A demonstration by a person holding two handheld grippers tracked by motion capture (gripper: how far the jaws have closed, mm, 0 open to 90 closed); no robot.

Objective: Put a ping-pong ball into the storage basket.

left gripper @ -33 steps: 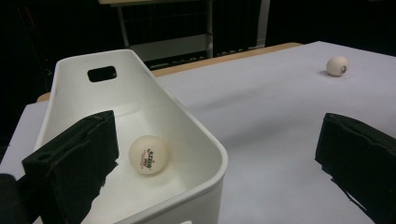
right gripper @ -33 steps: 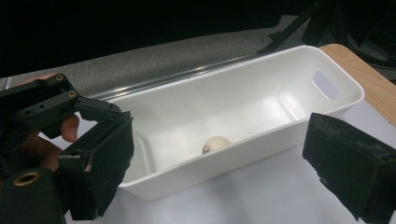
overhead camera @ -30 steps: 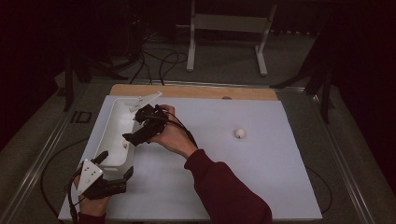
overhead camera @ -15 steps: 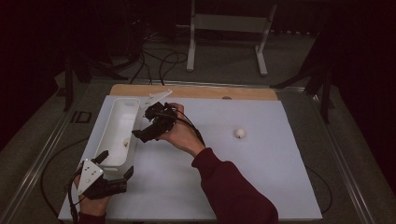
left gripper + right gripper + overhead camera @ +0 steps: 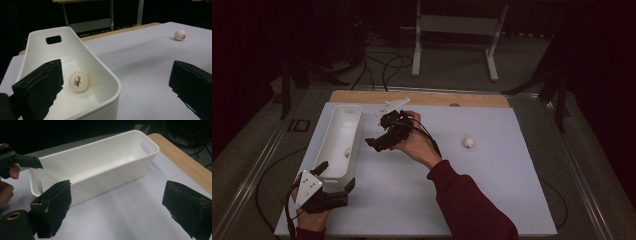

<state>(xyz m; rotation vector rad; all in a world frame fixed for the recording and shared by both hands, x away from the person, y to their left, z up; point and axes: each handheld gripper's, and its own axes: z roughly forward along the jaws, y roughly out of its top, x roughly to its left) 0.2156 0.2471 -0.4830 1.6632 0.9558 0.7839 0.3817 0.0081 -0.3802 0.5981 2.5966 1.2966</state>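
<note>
White bin (image 5: 343,131): left of the mat, holding one ball (image 5: 79,81) at its near end. Second ball (image 5: 468,143): right, on the mat. Left gripper (image 5: 335,183): spread, straddling the bin's near rim. Right gripper (image 5: 381,142): spread, empty, beside the bin.

The high view looks down from above; both close gripper views share the white bin (image 5: 343,137).
</note>
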